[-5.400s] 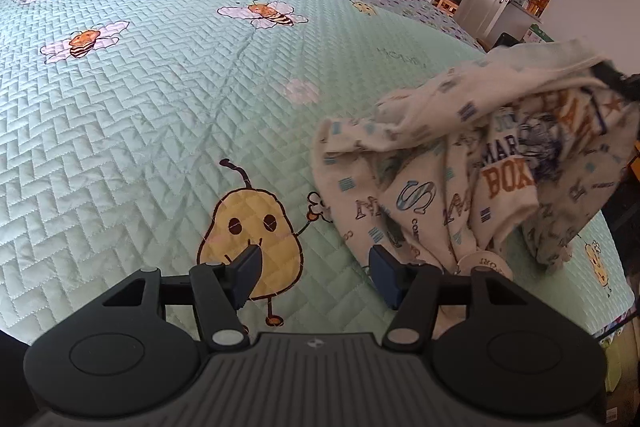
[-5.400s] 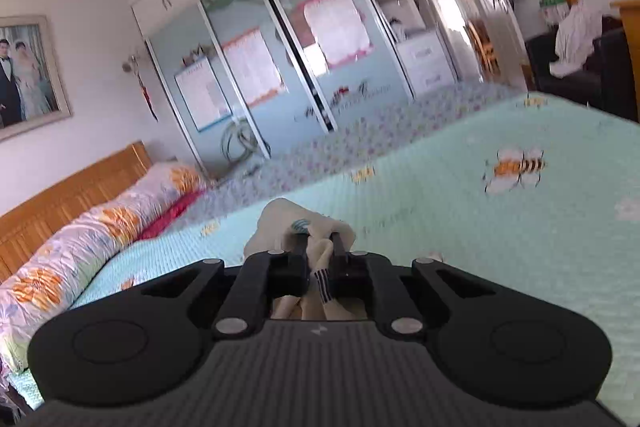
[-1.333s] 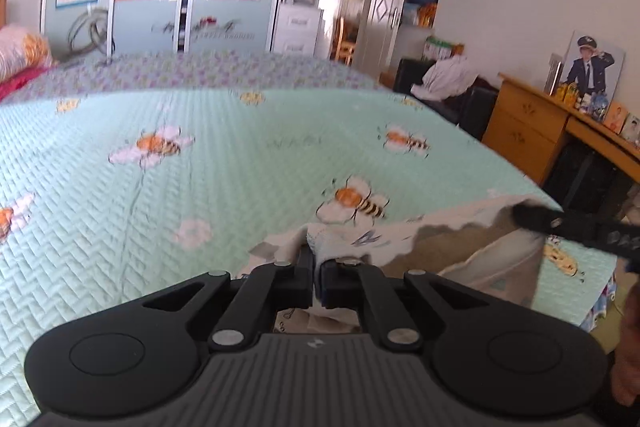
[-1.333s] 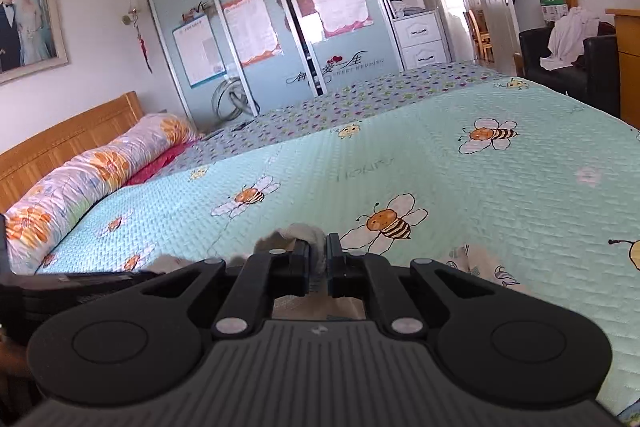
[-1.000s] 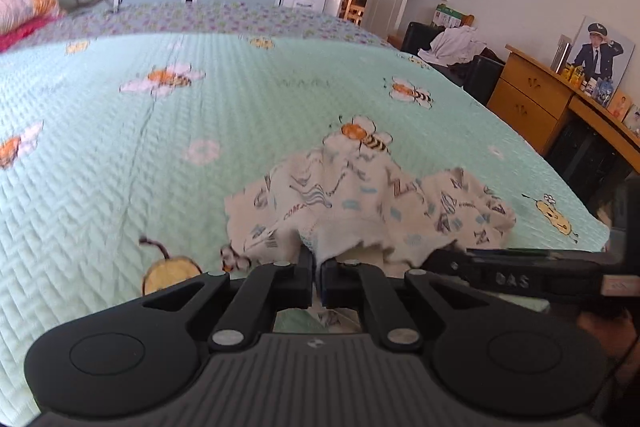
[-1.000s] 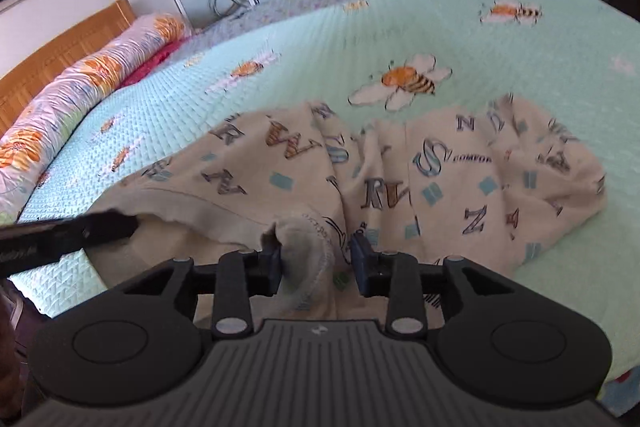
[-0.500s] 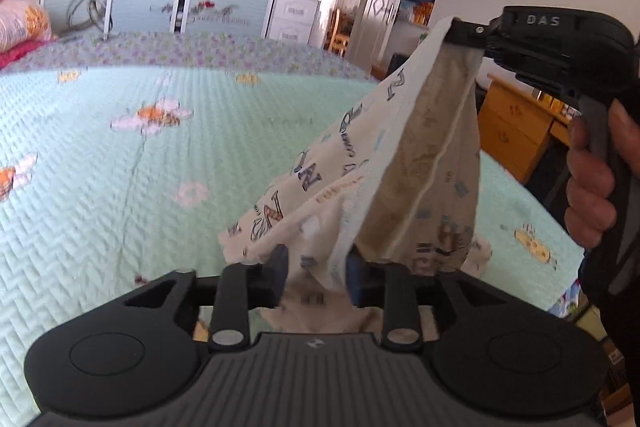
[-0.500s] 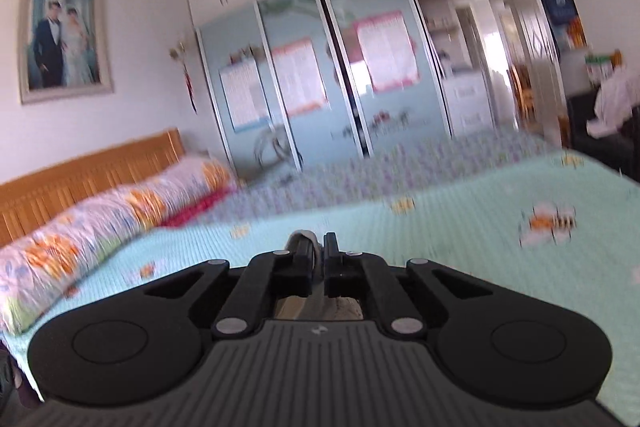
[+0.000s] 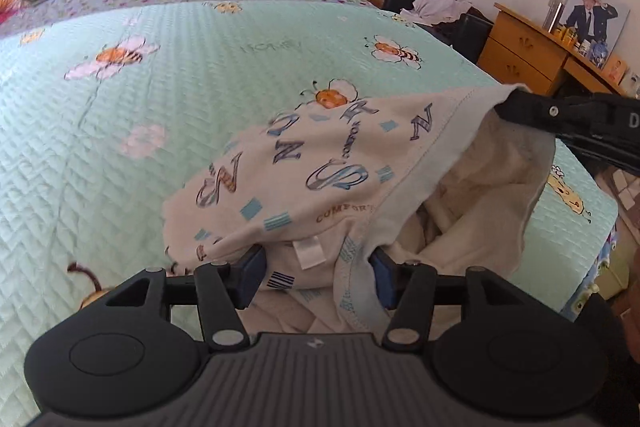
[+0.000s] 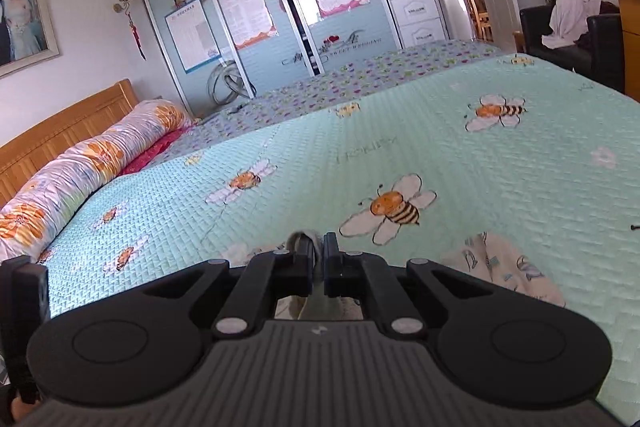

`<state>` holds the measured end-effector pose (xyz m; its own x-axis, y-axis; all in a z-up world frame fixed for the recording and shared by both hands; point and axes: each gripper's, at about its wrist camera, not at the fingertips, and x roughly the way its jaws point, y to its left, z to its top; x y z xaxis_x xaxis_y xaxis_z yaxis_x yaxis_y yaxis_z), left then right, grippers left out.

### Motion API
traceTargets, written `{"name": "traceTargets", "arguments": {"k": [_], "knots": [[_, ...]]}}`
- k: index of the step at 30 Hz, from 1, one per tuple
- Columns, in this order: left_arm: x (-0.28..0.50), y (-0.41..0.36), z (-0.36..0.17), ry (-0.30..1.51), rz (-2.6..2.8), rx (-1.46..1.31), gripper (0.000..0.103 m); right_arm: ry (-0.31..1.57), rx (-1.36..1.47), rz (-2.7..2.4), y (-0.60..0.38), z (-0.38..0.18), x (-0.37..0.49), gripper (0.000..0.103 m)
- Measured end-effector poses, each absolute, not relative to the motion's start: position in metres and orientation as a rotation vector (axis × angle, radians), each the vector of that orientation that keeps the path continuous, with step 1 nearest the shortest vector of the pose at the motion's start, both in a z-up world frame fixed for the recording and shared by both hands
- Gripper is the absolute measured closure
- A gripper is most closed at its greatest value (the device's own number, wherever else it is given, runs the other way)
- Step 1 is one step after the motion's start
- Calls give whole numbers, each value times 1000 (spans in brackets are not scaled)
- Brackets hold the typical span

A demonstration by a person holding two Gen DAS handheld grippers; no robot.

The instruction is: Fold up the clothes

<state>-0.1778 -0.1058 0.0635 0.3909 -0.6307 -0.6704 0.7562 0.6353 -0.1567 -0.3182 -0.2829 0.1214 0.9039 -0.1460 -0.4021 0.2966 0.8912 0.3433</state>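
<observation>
A cream garment [image 9: 320, 163] printed with blue and brown letters and small blue squares stretches in a slanting line from the left gripper [image 9: 316, 273] at the bottom of the left wrist view up and to the right, where the right gripper [image 9: 520, 107] pinches its stitched hem. Its long axis runs between the two grippers, low end at the left one, high end at the right one. The cloth sags open below the raised hem, showing a plain pale inside, and a small white label hangs just ahead of the left gripper. The lower folds lie on a mint-green quilted bedspread [image 9: 140, 99] patterned with bees.

The left gripper's jaws are opening. Fabric bunches between its blue pads [image 9: 250, 273], which do not look pressed onto it. It points down toward the bed.

In the right wrist view the right gripper [image 10: 316, 259] is closed tight on a thin edge of the cloth [image 10: 304, 241], which pokes up just past its fingertips. More of the garment lies on the bedspread [image 10: 500, 179] to the lower right of that gripper. It points slightly downward across the bed.
</observation>
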Motion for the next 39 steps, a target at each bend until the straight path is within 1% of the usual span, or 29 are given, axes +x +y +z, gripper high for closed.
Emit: {"name": "traceTargets", "arguments": {"k": [2,3,4,5,6,12,13,14,15,16,17,18,19,20,21,22,23,24,27,29,31,32,33,34,35,36,37,39], "knots": [[-175,-110,68,746,-877,196,45,331,408,-233,-284,133,-318,99],[-172,-112,71,732,-859,202,47,303,411,-229,-286,139,-320,99],[-169,-113,75,718,-841,201,55,275,412,-221,-288,146,-320,99],[-165,-114,79,705,-824,200,74,247,414,-213,-289,153,-321,99],[-159,-116,85,698,-821,185,88,231,408,-205,-290,158,-320,99],[-121,-131,140,551,-768,168,90,206,382,-233,-310,173,-290,100],[-115,-133,151,527,-756,159,90,190,395,-244,-318,178,-282,103],[-108,-136,161,503,-744,150,91,162,403,-249,-324,186,-277,103],[-102,-137,170,486,-733,137,93,134,410,-254,-331,193,-273,103],[-97,-139,176,491,-726,123,92,107,416,-259,-338,200,-268,103],[-93,-141,177,512,-725,118,92,97,411,-259,-342,205,-263,100],[-93,-141,173,531,-723,118,92,121,414,-262,-344,205,-259,94],[-93,-141,168,549,-722,119,91,145,419,-263,-346,205,-254,72],[-95,-138,161,559,-719,123,89,187,435,-259,-346,198,-254,59],[-97,-131,151,582,-710,117,84,222,442,-254,-344,187,-258,40],[-100,-124,141,608,-699,109,75,250,433,-249,-339,173,-264,32],[-102,-116,130,636,-688,90,70,289,419,-247,-334,157,-270,31],[-102,-107,120,674,-681,64,63,341,415,-248,-330,140,-275,30],[-104,-78,95,770,-663,-18,61,503,439,-261,-319,87,-283,30],[-107,-65,87,793,-642,-31,59,600,459,-260,-310,61,-282,30],[-110,-59,83,803,-630,-24,53,633,456,-233,-302,48,-276,30],[-111,-57,82,808,-624,-20,53,629,442,-230,-301,45,-272,31],[-113,-54,80,812,-618,-16,53,627,425,-227,-300,44,-267,38],[-115,-53,79,816,-619,-14,53,643,419,-218,-302,44,-260,69],[-116,-52,79,820,-622,-14,53,662,434,-210,-308,44,-252,88],[-119,-51,79,822,-626,-10,53,642,454,-226,-317,51,-250,95],[-121,-52,79,821,-630,-4,53,620,472,-244,-325,58,-247,95],[-125,-53,79,818,-638,8,53,505,481,-308,-349,89,-252,95]]}}
